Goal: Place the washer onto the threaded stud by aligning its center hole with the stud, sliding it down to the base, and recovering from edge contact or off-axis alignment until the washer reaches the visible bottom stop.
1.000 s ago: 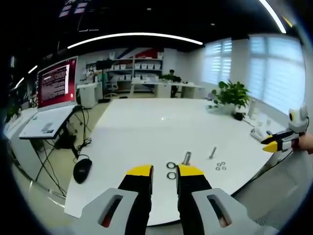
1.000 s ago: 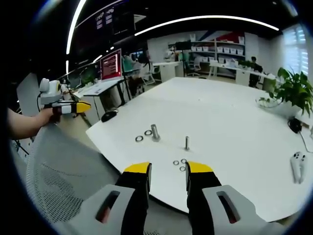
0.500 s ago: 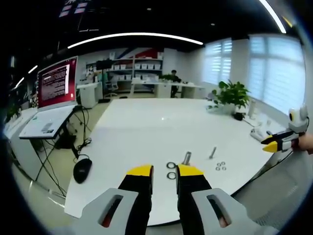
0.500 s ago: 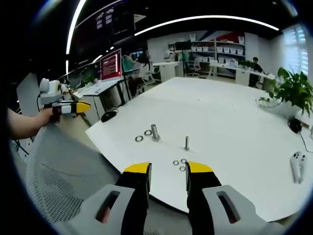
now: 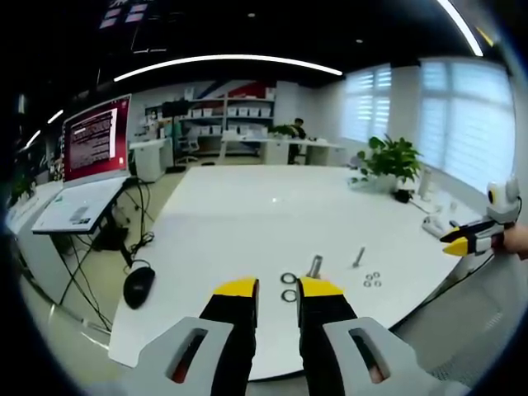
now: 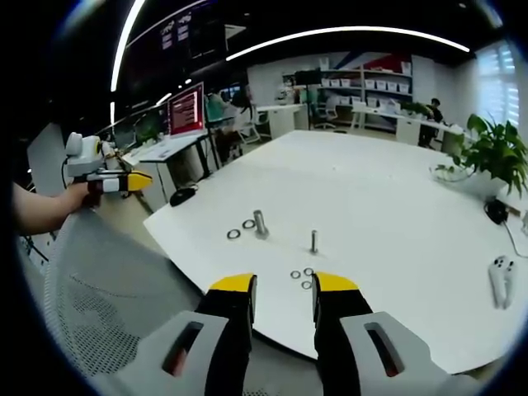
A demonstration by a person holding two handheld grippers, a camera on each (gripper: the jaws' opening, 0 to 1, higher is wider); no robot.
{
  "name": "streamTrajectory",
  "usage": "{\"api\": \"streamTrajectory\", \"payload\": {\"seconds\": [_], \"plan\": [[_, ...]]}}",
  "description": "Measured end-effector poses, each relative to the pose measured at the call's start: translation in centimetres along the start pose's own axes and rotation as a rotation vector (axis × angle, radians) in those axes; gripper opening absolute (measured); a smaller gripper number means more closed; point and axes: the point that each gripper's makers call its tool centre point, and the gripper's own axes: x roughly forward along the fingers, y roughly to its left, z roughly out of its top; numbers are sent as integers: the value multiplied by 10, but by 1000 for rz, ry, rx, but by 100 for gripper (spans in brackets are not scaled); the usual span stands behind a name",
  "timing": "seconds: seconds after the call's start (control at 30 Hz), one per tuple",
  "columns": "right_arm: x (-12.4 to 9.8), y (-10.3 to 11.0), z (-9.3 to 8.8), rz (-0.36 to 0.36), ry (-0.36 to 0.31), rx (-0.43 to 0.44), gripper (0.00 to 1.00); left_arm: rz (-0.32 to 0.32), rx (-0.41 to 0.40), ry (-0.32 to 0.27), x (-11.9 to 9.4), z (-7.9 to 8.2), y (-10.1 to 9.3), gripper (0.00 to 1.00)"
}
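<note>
Left tongs [image 5: 278, 290]: yellow-tipped, jaws apart with nothing between them, held over the near edge of the bench; seen also in the right gripper view [image 6: 124, 180], held in a hand [image 6: 76, 196] off the bench's corner.
Right tongs [image 6: 283, 285]: yellow-tipped, jaws apart and empty, poised above the bench edge; seen also in the left gripper view [image 5: 470, 239] at the far right, off the bench.

Bench [image 6: 388, 206]: large, white, glossy, in an open office.
Thick stud [image 6: 261, 223]: upright on the bench, bare; in the left gripper view [image 5: 314, 266] just beyond the left tongs' tips.
Two larger washers [image 6: 242, 228]: flat on the bench just beside the thick stud; also [image 5: 289, 286].
Thin stud [image 6: 313, 241]: upright, bare, apart from the thick one; also [image 5: 359, 256].
Three small washers [image 6: 300, 276]: clustered flat near the thin stud, close before the right tongs; also [image 5: 372, 280].

Surroundings: computer mouse [image 5: 139, 285] at the bench corner; red-lit screen [image 5: 96, 139] on a side desk; potted plant [image 5: 388, 161] at the far edge; white handheld controller [image 6: 500, 278] lying on the bench; mesh chair back [image 6: 99, 305] below the left tongs; shelves with boxes [image 5: 231, 111] at the rear wall; blinds [image 5: 462, 124] over the windows.
</note>
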Motion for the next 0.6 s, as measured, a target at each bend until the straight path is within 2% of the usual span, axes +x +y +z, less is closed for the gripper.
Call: {"api": "streamTrajectory", "payload": {"seconds": [0.6], "plan": [[0, 0, 0, -1, 4, -6, 29, 1, -3, -1, 0, 0, 1, 15]]}}
